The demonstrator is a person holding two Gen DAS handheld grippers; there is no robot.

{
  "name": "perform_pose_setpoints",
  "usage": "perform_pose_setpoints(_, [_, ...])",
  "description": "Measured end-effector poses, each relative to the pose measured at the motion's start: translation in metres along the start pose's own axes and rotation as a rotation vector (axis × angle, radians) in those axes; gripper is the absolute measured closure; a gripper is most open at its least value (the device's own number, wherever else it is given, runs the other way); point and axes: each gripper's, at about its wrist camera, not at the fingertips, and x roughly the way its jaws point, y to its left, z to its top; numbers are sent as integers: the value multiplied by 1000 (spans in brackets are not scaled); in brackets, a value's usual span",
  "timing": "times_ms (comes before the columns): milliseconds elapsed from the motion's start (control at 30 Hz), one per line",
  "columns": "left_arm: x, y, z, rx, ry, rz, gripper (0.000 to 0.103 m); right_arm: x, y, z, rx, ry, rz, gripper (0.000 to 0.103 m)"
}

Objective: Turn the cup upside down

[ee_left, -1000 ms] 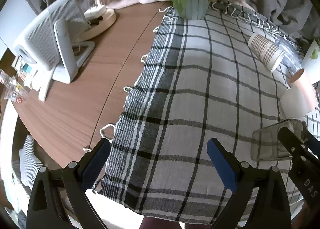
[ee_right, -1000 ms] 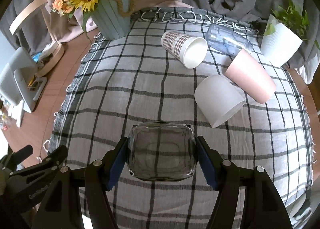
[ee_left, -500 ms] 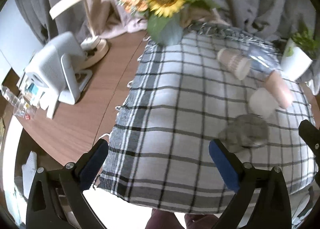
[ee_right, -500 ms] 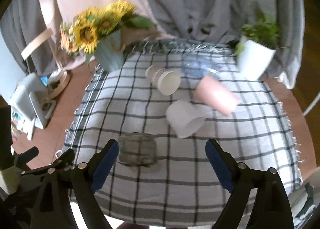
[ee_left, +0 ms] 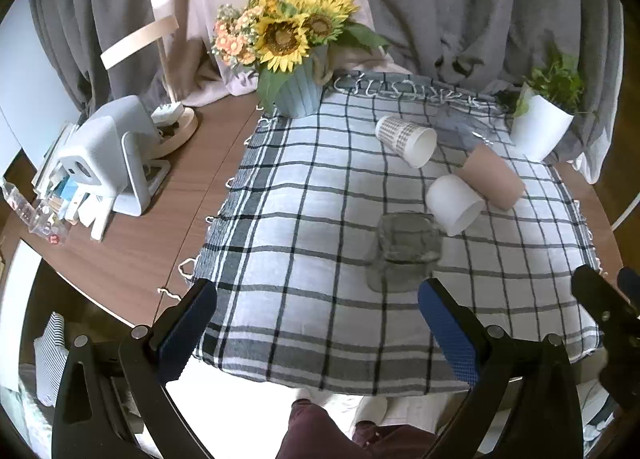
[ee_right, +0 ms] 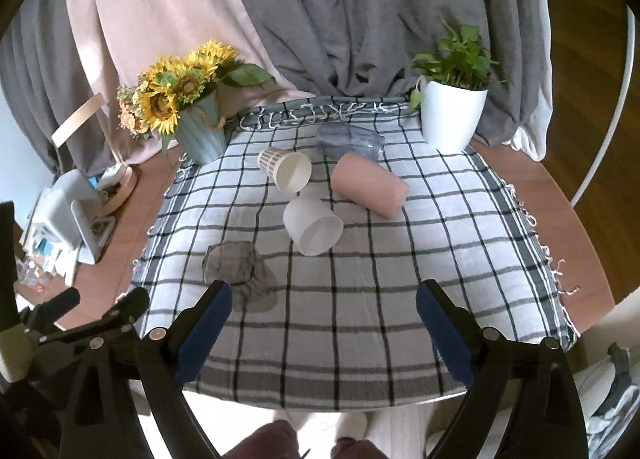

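A clear glass cup (ee_left: 404, 255) stands upside down on the checked cloth (ee_left: 304, 219), apart from both grippers; it also shows in the right wrist view (ee_right: 232, 263). My left gripper (ee_left: 316, 327) is open and empty, above the cloth's near edge. My right gripper (ee_right: 322, 329) is open and empty, pulled back over the near edge. A white cup (ee_right: 314, 225), a pink cup (ee_right: 368, 189), a patterned paper cup (ee_right: 284, 169) and a clear cup (ee_right: 348, 141) lie on their sides farther back.
A sunflower vase (ee_left: 298, 97) stands at the cloth's far left corner, a white plant pot (ee_right: 450, 119) at the far right. A grey device (ee_left: 108, 151) and a lamp base (ee_left: 176, 127) sit on the wooden table to the left. Curtains hang behind.
My right gripper has opened and let go of the glass cup, which now stands upside down. Both grippers have pulled back and up from the table.
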Motion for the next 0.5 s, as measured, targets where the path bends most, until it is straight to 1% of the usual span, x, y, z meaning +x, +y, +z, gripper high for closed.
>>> perform_pose_setpoints(67, [-6,-4,-5,4,-3,-4,0,-2,-4,-4,4,6,-6,9])
perform_pose_setpoints(200, [-16,-10,-11,-1,-5,-48,0,-11,-12,-10,2,-12,-21,9])
perform_pose_setpoints(267, [-19,-13,-13,-2,-10,-47,0,-16,-13,-13,-9,-26,-19,7])
perform_pose_setpoints(500, [-27,-17,-17,-9,-31,-41,0,-26,-19,-16,-9,-47,-19,6])
